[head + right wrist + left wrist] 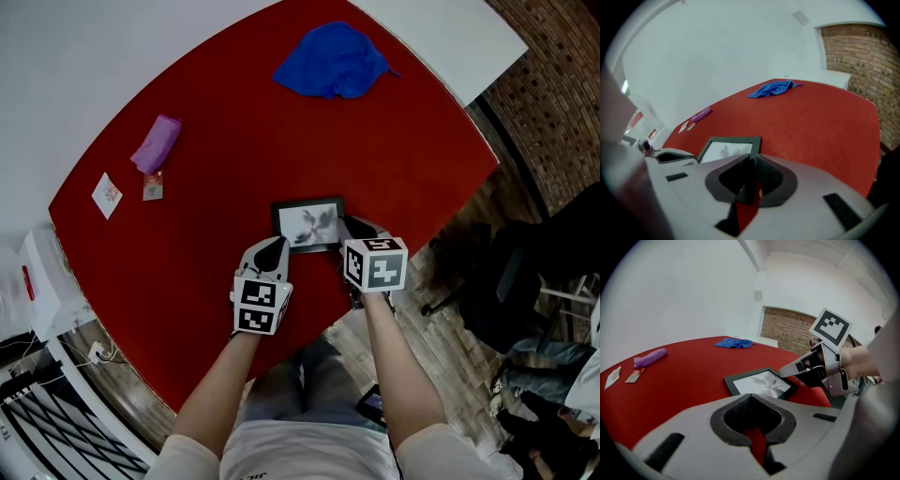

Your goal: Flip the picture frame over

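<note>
1. Right gripper has its jaws pressed together on nothing. Its tip is at the right short edge of the picture frame; whether it touches or sits just over that edge, I cannot tell.
2. Left gripper is likewise closed and empty, just below the frame's lower-left corner and apart from it.
3. Picture frame lies flat, picture side up, at the centre of the head view on the red surface. Its long axis runs left to right.
4. Judged from this, the Right gripper is nearer, so the flip would likely start at that right edge. The jaws would need to part first for any grasp.
</note>
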A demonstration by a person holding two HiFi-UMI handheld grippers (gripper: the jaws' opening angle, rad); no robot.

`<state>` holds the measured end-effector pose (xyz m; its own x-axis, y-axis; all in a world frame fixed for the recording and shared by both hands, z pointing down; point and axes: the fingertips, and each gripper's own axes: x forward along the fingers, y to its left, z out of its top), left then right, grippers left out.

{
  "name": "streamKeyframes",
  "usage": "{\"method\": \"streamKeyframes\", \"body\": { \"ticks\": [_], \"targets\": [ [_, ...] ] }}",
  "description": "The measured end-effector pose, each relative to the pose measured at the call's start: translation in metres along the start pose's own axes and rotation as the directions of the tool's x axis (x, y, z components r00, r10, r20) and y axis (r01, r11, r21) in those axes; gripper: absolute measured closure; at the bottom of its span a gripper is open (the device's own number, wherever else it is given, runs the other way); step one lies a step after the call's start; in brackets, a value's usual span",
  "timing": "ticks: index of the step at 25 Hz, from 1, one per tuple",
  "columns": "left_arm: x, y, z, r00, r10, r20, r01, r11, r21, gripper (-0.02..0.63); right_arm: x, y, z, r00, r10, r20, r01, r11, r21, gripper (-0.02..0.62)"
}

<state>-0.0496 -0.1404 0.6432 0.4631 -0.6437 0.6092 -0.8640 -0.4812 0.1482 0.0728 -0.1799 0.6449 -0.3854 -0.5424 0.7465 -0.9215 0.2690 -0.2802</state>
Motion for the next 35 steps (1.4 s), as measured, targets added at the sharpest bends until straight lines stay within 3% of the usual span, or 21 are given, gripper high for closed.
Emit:
{"method": "streamKeyframes", "body": {
  "ticks": [6,11,19,23,26,35],
  "targets": [
    [0.001,0.001,0.001,1.000,0.001,0.003,-0.001,1.000,-0.013,0.600,-0.001,-0.001,0.002,0.999,-0.042,0.021,0.044,0.997,-0.071,0.548],
    [-0.013,0.003,0.019,0.998,0.002,0.066,-0.001,1.000,-0.017,0.600,-0.021,-0.005,0.017,0.991,-0.101,0.088,0.114,0.981,-0.155,0.549],
    [-0.116,-0.020,0.050,0.994,0.041,0.098,-0.030,0.994,-0.109,0.600,-0.123,0.059,0.007,0.986,-0.063,0.156,0.099,0.967,-0.235,0.591],
    [-0.170,-0.043,0.056,0.992,0.062,0.113,-0.050,0.993,-0.107,0.600,-0.174,0.101,-0.004,0.983,-0.030,0.183,0.075,0.966,-0.246,0.591],
    [-0.195,-0.052,0.052,0.988,0.082,0.132,-0.061,0.986,-0.154,0.600,-0.200,0.120,-0.011,0.977,-0.020,0.214,0.073,0.967,-0.243,0.591],
    [-0.221,-0.073,0.042,0.981,0.095,0.169,-0.078,0.992,-0.101,0.600,-0.228,0.120,-0.045,0.976,-0.038,0.216,0.077,0.981,-0.177,0.591]
  ]
}}
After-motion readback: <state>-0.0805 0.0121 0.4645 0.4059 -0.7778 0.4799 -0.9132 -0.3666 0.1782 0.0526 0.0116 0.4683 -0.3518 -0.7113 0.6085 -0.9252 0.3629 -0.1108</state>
